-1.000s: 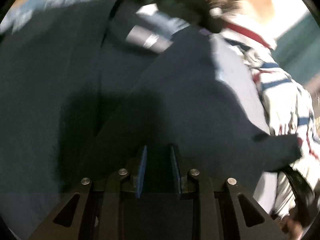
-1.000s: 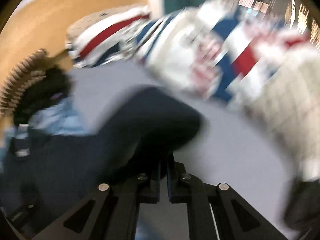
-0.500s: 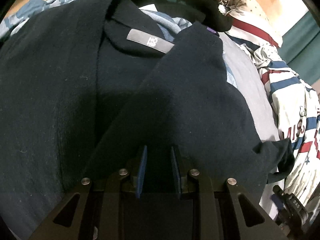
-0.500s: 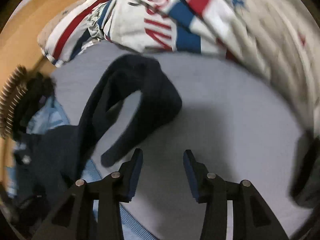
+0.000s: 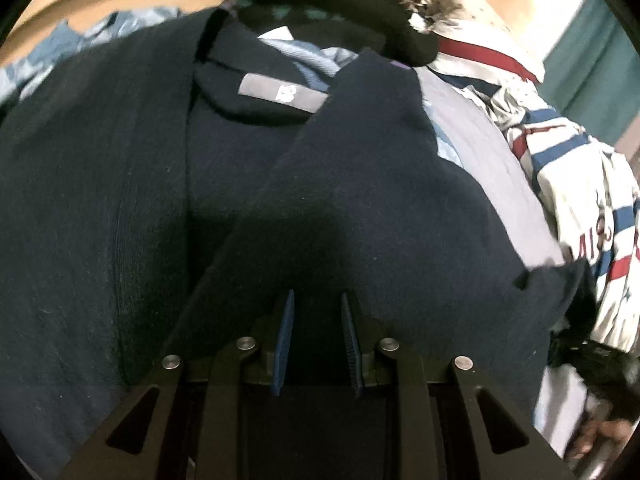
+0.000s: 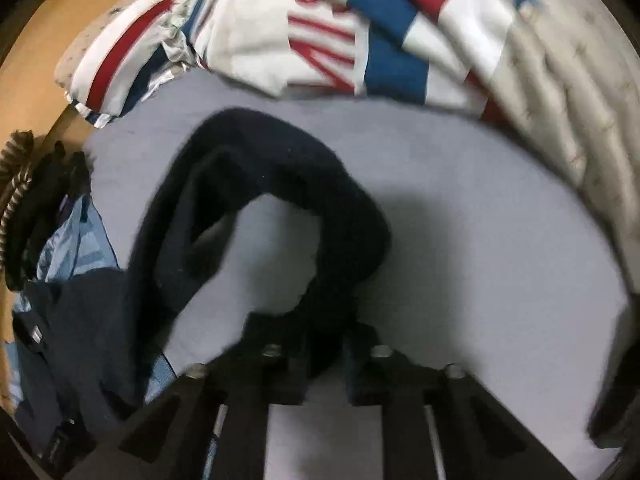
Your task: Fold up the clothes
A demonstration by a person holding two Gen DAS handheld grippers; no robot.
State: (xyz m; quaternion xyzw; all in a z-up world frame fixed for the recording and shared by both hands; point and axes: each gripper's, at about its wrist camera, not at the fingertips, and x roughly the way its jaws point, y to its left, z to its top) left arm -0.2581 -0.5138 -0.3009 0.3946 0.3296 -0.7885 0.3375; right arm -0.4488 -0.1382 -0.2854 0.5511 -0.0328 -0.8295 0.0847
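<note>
Grey bed sheet (image 6: pixel 460 216) carrying a patterned red, white and blue quilt (image 6: pixel 320 28) at its far edge. Navy sweater (image 5: pixel 120 200) spread at left, grey neck label (image 5: pixel 282 93) far; its sleeve (image 6: pixel 280 176) loops rightward. Left hand-held gripper (image 5: pixel 316 320): part-open, navy cloth between the pads, grip uncertain. Right hand-held gripper (image 6: pixel 324 344): closing on the sleeve end.

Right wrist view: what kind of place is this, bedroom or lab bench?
Likely a bedroom, with clothes being folded on a bed. A grey sheet covers a soft surface, a red, white and blue duvet is bunched at its far side, and a wooden headboard curves behind it.
</note>
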